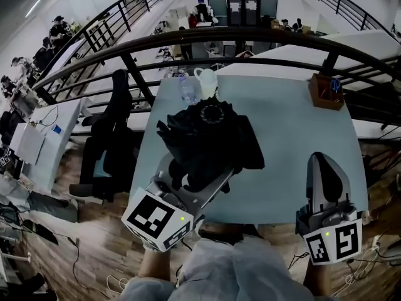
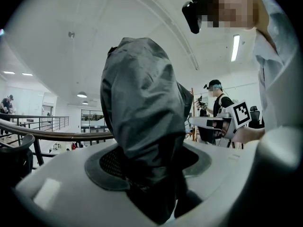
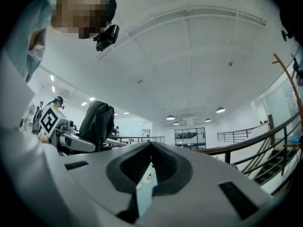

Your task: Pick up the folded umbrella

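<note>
Umbrella, black and folded, is clamped in the left gripper at frame centre, over a pale table. Beyond it stand a clear bottle and a white jug, with a wooden holder at upper right. The right gripper, lower right, has its jaws together and empty.

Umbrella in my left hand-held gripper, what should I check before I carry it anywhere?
1. Umbrella gripped between the jaws of the left hand-held gripper: ok.
2. Umbrella clear of the table: cannot tell.
3. Fabric bundled tight: not ok, folds flare loose.
4. Right hand-held gripper empty, jaws together: ok.
5. Gap to the bottle and jug behind it: cannot tell.
</note>
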`<state>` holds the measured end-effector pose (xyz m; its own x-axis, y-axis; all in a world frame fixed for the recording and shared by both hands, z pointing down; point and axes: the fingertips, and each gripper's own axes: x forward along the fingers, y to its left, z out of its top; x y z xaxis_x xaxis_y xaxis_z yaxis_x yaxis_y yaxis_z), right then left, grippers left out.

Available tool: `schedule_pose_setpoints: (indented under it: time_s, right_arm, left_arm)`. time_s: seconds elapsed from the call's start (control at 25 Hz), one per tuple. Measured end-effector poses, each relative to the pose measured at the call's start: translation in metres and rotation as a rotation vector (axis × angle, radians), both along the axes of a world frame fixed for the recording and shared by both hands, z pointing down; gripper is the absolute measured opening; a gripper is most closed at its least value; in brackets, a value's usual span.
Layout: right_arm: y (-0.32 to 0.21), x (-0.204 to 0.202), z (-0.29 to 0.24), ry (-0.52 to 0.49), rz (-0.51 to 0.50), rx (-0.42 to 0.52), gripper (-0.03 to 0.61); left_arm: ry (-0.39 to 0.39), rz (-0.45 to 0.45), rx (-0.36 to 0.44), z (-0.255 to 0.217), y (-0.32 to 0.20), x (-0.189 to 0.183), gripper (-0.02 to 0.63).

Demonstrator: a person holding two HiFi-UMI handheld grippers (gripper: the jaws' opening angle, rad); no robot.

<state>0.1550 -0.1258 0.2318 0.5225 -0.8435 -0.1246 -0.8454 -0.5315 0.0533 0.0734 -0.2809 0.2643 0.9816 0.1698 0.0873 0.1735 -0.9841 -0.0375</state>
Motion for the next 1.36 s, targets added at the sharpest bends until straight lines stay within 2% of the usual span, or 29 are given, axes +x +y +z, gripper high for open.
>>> schedule_pose_setpoints:
  time_s: [0.72, 1.04, 1.36]
  right_arm:
    - [0.009, 0.002, 0.006, -0.019, 0.019, -0.012, -0.002]
    - [0.022, 0.007, 0.010, -0.030, 0.049, -0.012, -0.002]
    - [0.020, 0.010, 0.015, -0.029, 0.032, -0.008, -0.002]
  left_arm:
    - [-0.017, 0.031, -0.068, 0.006, 0.005, 0.006, 0.287]
    - [-0.019, 0.037, -0.065, 0.007, 0.010, 0.009, 0.287]
    - [-0.041, 0.041, -0.056, 0.017, 0.010, 0.014, 0.287]
